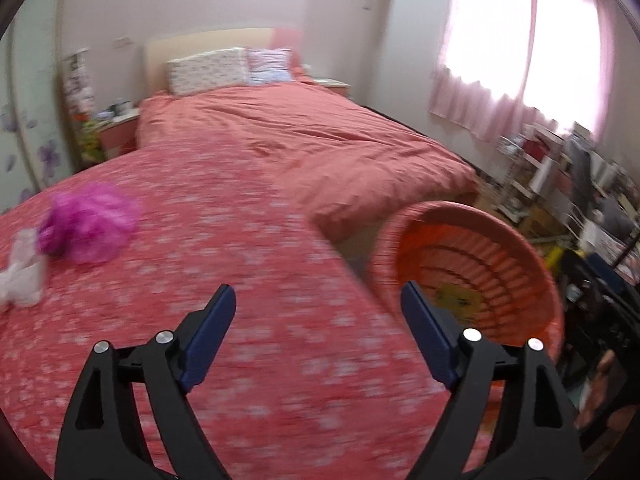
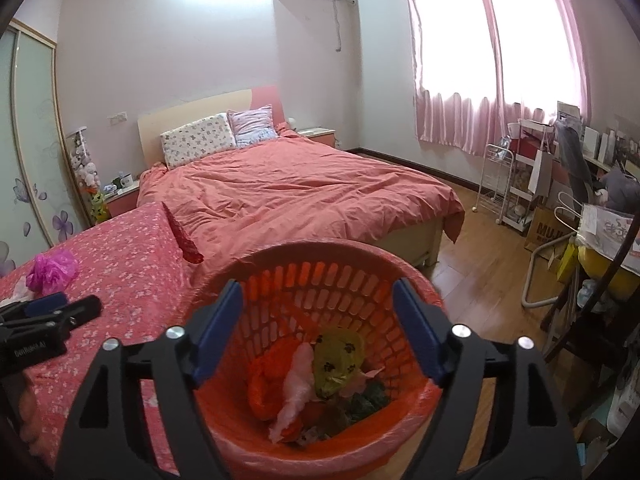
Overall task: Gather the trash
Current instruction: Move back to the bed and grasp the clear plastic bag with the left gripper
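reaching for the magenta plastic bag (image 1: 90,226) is, we judge, the step in hand, and the left claw (image 1: 318,316) hangs with its jaws spread wide and nothing between them. the bag sits well ahead and to the left of that claw on the flowered red cover (image 1: 240,280), with a crumpled white tissue (image 1: 22,276) just beside it, nearer the left edge. the orange basket (image 2: 320,280) stands to the right of the left claw and directly below the right claw (image 2: 318,316), which is also parted and empty (trash already lies at the basket's bottom). to do this well we would swing left, come down over the bag's bunched middle, and close slowly, since thin plastic likely slips. we would keep the fingertips off the cover so they don't snag the fabric. the left view is blurred, so the bag's edges are hard to read.
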Demonstrator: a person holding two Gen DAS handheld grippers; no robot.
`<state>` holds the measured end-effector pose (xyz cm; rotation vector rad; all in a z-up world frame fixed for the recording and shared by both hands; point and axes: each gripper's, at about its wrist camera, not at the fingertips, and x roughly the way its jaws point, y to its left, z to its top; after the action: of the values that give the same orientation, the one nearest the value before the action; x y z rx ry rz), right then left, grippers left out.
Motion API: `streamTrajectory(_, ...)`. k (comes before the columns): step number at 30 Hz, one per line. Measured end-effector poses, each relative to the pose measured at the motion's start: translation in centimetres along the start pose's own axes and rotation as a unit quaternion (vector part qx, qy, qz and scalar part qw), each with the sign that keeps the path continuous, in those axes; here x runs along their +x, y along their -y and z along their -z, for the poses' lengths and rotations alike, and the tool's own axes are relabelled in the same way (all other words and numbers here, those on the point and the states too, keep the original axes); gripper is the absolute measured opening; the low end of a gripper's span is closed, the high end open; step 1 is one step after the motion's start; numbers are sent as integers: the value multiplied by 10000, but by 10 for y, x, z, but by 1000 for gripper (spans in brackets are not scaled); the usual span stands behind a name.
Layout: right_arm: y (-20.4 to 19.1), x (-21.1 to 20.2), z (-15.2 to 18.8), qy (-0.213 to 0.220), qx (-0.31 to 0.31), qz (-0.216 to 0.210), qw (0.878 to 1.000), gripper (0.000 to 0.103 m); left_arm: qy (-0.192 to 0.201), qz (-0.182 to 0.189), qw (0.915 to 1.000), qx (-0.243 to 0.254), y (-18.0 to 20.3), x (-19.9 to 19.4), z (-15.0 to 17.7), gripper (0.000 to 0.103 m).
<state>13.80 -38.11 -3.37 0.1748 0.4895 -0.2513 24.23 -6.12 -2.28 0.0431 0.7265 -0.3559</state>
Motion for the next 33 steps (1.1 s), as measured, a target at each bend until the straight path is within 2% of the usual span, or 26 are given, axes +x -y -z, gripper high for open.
streamTrajectory(4,-22,-2,1,-4,-115,-142,9998,83,46,-617,9976,-317,-59,-10,3,88)
streamTrajectory(7,-43,-2,1,-26,-245,-249,9994,85,51,-1174,9919,-474,-106,-17,6,89)
streamTrajectory(9,-60,-1,0,-45,-335,-311,9989,87,56,-1570,9859,-571,-138,-21,8,90)
streamTrajectory(12,-84,-1,1,-70,-421,-441,9981,88,162,-2230,9711,-836,-199,-33,13,90)
streamTrajectory(16,-116,1,3,-126,-553,-628,9964,90,313,-2683,9580,-966,-254,-43,16,90)
streamTrajectory(19,-141,3,5,-190,-691,-780,9944,90,104,-2776,9544,-1093,-285,-38,17,91)
streamTrajectory(23,-172,4,8,-271,-905,-927,9912,90,-221,-2444,9615,-1240,-310,-27,14,92)
streamTrajectory(29,-206,3,12,-351,-1140,-1054,9872,90,-654,-2125,9711,-870,-312,-7,16,94)
streamTrajectory(33,-221,5,13,-396,-1227,-1159,9849,90,-704,-1896,9735,-1066,-318,-8,20,93)
